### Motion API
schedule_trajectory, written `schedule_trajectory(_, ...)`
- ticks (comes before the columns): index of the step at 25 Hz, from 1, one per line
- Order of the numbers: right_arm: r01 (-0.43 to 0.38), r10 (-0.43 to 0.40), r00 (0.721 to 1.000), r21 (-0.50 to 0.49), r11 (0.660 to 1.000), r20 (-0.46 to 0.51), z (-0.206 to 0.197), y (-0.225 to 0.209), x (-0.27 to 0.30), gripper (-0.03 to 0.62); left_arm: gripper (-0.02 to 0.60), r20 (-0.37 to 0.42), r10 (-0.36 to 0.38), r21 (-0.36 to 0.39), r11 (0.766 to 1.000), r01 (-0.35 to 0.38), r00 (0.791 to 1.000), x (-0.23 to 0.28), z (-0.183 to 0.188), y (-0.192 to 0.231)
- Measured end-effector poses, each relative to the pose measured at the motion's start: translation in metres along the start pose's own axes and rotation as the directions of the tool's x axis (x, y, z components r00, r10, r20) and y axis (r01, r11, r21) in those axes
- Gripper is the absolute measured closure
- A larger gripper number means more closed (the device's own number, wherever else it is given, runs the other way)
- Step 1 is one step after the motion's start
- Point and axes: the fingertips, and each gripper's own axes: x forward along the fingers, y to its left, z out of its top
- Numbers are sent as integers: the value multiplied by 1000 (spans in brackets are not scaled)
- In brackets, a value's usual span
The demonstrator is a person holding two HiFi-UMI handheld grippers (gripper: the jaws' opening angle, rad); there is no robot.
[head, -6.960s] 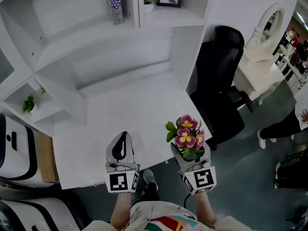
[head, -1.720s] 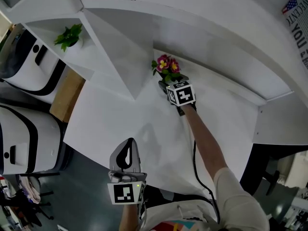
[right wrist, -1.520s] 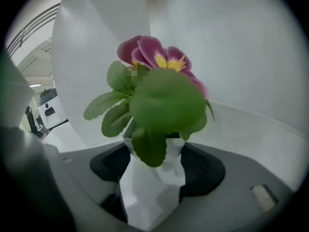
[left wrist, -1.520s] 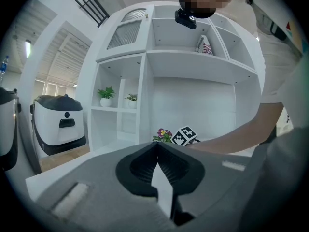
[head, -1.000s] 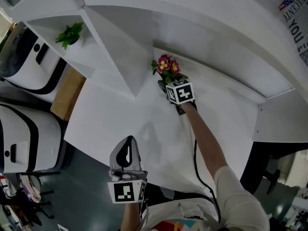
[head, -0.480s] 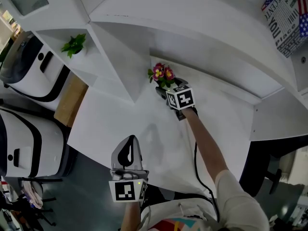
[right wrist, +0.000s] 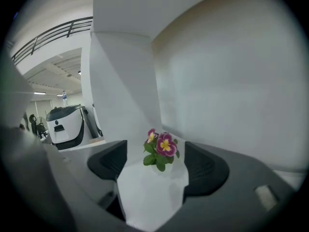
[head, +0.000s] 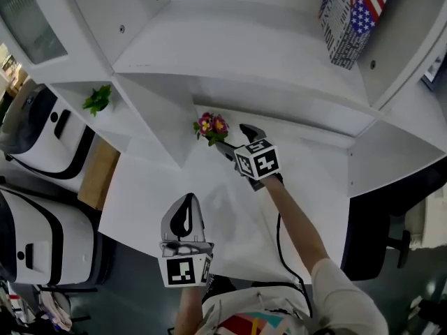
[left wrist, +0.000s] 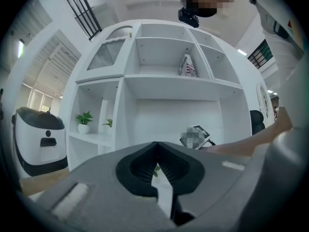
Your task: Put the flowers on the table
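R claw (head: 235, 138): jaws wide apart, just been opening, nothing btwn the pads. I read that as a let-go, so the flowers (right wrist: 161, 147) stand on their own. They sit upright on the tabletop (head: 307, 169) just ahead of the claw tips, clear of both pads, w/ the white side panel (head: 171, 117) close beyond them. Main step looks done.

L claw (left wrist: 157, 149): jaws together, empty, well back from the R claw, prob. parked out of the way.

Flowers: pink-purple petals w/ yellow centres, rounded green leaves; pot small, pale, hard to tell vs the white. Tabletop smooth, matte white. Claw pads dark, ribbed.
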Motion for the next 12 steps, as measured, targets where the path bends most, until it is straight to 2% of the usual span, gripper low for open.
schedule_trajectory(2, 43, -42, 996, -3, 999, 79, 19, -6, -31, 326, 577, 27, -32, 12, 999, 31, 999, 7, 10, -11)
schedule_trajectory(4, 78, -78, 983, 3, 997, 166, 40, -9, -67, 392, 577, 51, -67, 23, 998, 66, 996, 14, 19, -23)
schedule_trajectory(6, 123, -117, 960, -6, 992, 255, 59, -11, -105, 454, 577, 67, -102, 34, 994, 100, 992, 20, 27, -35)
schedule_trajectory(8, 181, -160, 929, -32, 983, 333, 72, -11, -145, 544, 577, 80, -136, 44, 990, 133, 987, 26, 33, -47)
schedule_trajectory(10, 243, -206, 900, -51, 969, 384, 77, -11, -182, 591, 577, 100, -169, 62, 985, 163, 981, 30, 41, -60)
schedule_trajectory(12, 297, -254, 869, -37, 954, 425, 77, -11, -217, 592, 577, 132, -203, 89, 977, 192, 970, 32, 52, -74)
